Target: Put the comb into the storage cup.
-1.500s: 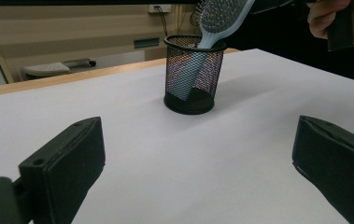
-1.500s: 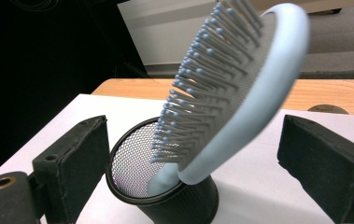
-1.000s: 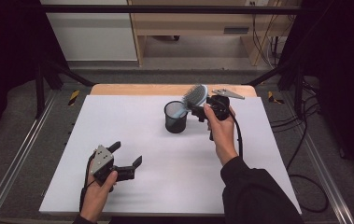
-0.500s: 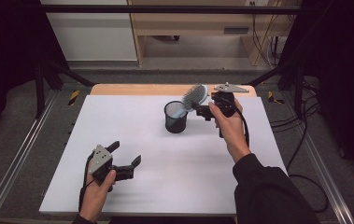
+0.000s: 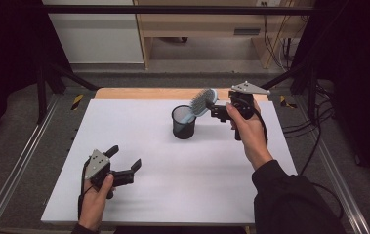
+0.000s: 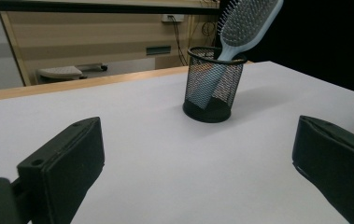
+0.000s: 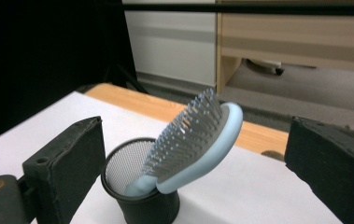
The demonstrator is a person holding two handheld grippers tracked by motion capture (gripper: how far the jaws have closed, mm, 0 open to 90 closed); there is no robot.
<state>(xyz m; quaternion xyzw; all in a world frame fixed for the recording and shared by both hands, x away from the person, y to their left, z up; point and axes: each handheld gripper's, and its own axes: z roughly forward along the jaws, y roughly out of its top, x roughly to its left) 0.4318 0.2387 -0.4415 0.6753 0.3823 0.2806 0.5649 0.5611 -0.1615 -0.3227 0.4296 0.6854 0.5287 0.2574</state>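
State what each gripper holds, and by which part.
Nothing: both the left gripper and right gripper are open; the hairbrush rests handle-down in the cup.

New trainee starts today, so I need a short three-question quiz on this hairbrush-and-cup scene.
1. True or false: the hairbrush lies flat on the table.
2. What holds the brush's handle?
3. Is the right gripper A) clamped on the brush, or B) open beside it?

Key:
1. False; it leans handle-down.
2. The black mesh cup.
3. B; its jaws have just been opening, with nothing pressed between them.
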